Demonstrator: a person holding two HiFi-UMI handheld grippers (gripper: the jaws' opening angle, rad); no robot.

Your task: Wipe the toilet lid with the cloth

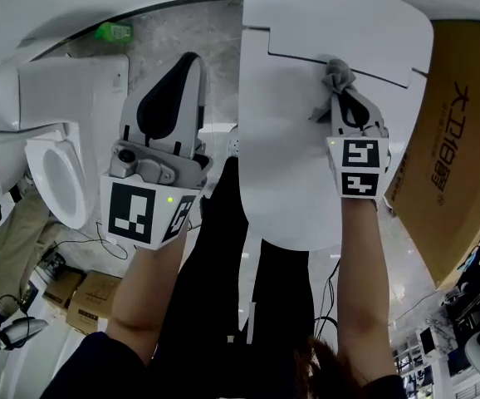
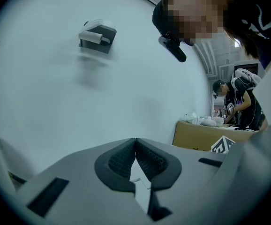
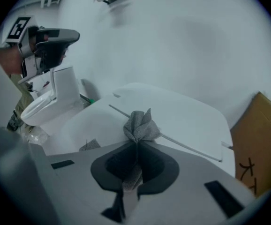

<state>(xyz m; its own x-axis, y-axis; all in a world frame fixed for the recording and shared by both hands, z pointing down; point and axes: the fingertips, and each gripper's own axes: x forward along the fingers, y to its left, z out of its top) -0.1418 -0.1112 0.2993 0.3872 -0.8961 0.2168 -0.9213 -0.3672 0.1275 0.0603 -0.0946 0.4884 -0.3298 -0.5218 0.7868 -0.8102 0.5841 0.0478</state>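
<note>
Seen from above, a white toilet lid (image 1: 290, 148) fills the middle and right of the scene, closed, with a thin seam running across its far part. The right gripper (image 1: 340, 91) reaches over the lid, its jaws closed on a grey cloth (image 1: 336, 73). The cloth bunches out past the jaw tips and sits right at that seam, on the far right part of the lid. In the right gripper view, the cloth (image 3: 138, 124) is pinched between the two dark pads of the right gripper (image 3: 136, 143). Its folds fan out above them against the lid (image 3: 191, 121), and a strip hangs down behind the pads. The left gripper (image 1: 191, 61) is held up to the left of the lid, apart from it. In its own view the left gripper (image 2: 135, 142) has its jaws pressed together with nothing between them, and it faces a plain pale surface. A second white toilet (image 1: 57, 169) stands on the floor at the far left, well apart from the lid. A brown cardboard box (image 1: 456, 140) leans just beside the lid's right edge.
</note>
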